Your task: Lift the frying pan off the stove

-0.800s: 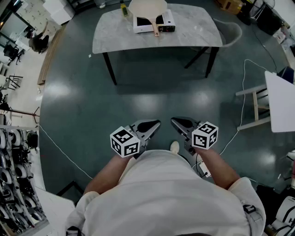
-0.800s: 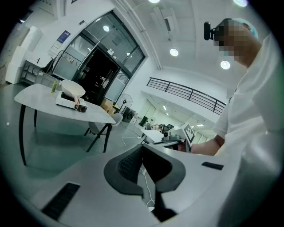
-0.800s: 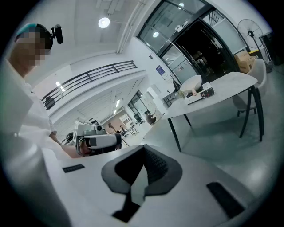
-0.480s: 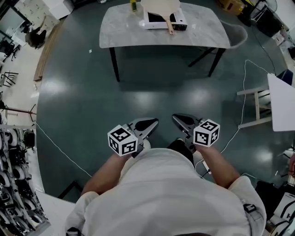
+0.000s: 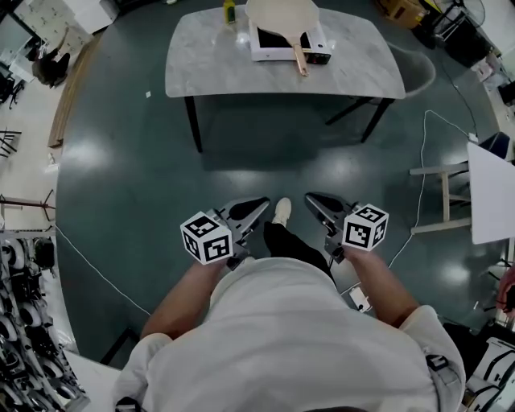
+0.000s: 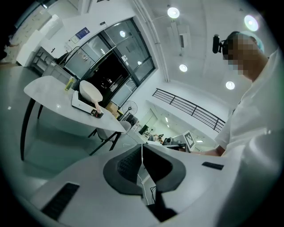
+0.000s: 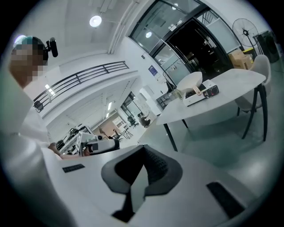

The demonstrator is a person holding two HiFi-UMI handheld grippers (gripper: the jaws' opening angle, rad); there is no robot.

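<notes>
- Left gripper [image 5: 262, 202]: jaws pressed together, nothing pinched. It is held low before the body, over the floor, well apart from the table [image 5: 209, 68].
- Right gripper [image 5: 311, 198]: jaws likewise pressed together, nothing held. It is carried near the left one, with a shoe [image 5: 282, 211] seen between them.
- Step in hand, as judged: approach only. No contact with the pan [image 5: 282, 12] is made, and the lift is not yet begun.
- Next move, as judged: the table is to be reached and one gripper's jaws are to be spread. The handle [image 5: 299, 58], which points toward the person, is then to be pinched before the pan is raised clear.
- Bottle [image 5: 229, 10]: stood at the table's far edge, just left of the pan. Its contents cannot be told.
- Pan: pale, seated on the stove [image 5: 261, 51] at the table's far middle. Nothing is seen inside it.
</notes>
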